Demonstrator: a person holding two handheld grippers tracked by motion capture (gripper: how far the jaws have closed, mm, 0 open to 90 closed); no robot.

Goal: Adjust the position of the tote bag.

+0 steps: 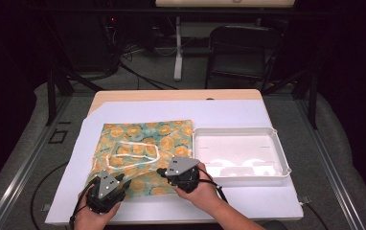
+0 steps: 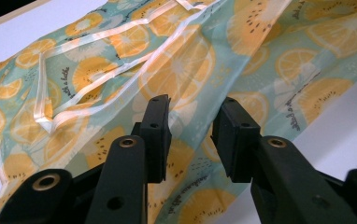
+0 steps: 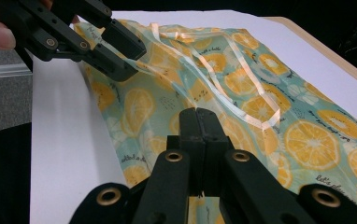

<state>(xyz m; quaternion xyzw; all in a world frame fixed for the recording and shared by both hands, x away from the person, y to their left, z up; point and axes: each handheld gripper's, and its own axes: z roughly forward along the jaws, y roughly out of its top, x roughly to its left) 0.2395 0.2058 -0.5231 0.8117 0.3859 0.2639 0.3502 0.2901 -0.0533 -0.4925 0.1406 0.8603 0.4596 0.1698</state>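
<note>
A thin teal bag [image 1: 145, 143] printed with orange slices lies flat on the white table cover, its pale translucent handle loop [image 1: 131, 153] on top. My left gripper [image 1: 120, 177] sits at the bag's near left corner. In the left gripper view its jaws [image 2: 190, 116] stand apart with a raised fold of the bag [image 2: 176, 60] between them, the pads not pressing on it. My right gripper [image 1: 162, 171] is at the bag's near edge, pointing left. Its jaws [image 3: 196, 112] are closed together on the fabric [image 3: 307, 140]. The left gripper [image 3: 120, 46] shows beyond it.
An empty white plastic tray [image 1: 238, 130] stands just right of the bag. The white cover [image 1: 181, 112] reaches the table's wooden far edge [image 1: 171, 95]. Black frame posts, cables and a chair stand on the floor beyond the table.
</note>
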